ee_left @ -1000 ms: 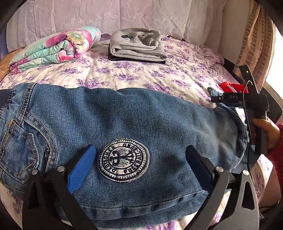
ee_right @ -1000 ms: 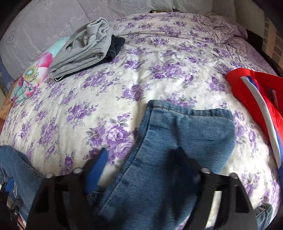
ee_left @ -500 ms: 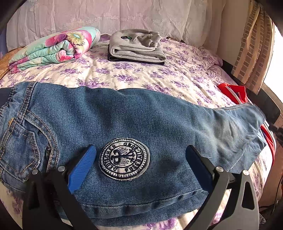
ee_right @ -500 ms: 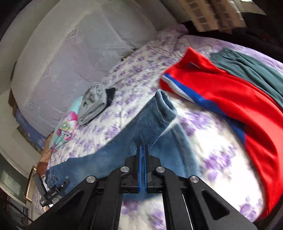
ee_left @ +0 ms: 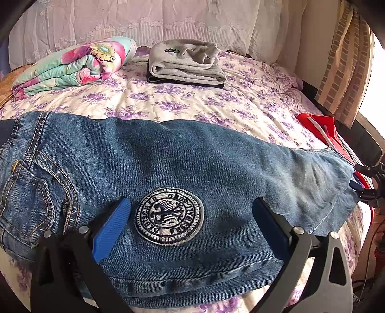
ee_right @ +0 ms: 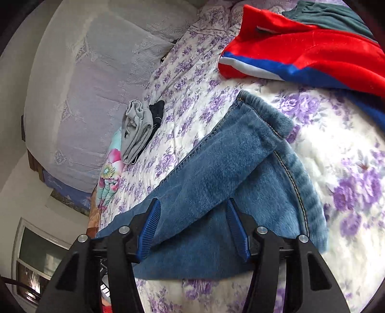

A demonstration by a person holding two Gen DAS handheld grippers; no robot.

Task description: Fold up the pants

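The blue jeans (ee_left: 192, 156) lie across the flowered bed, waist and pocket at the left and leg ends at the right. A round embroidered patch (ee_left: 169, 216) sits on the near fold. My left gripper (ee_left: 190, 204) stands open, one blue pad on each side of the patch, just over the denim. In the right wrist view the leg ends (ee_right: 228, 168) lie stacked, hems toward the red garment. My right gripper (ee_right: 192, 204) hovers over them with its jaws opening; denim shows between the pads, which do not press it. It also shows as the right gripper (ee_left: 368, 190) at the leg ends.
A folded grey garment (ee_left: 185, 65) on a dark one sits at the back beside a rolled floral quilt (ee_left: 74, 65). A red, white and blue garment (ee_right: 312, 53) and a green one (ee_right: 336, 16) lie past the hems. The bed's edge runs under my grippers.
My right gripper, shut half a second ago, has swung over the leg ends and opened. The leg ends were drawn out to the right and now lie flat. The left gripper stayed put.
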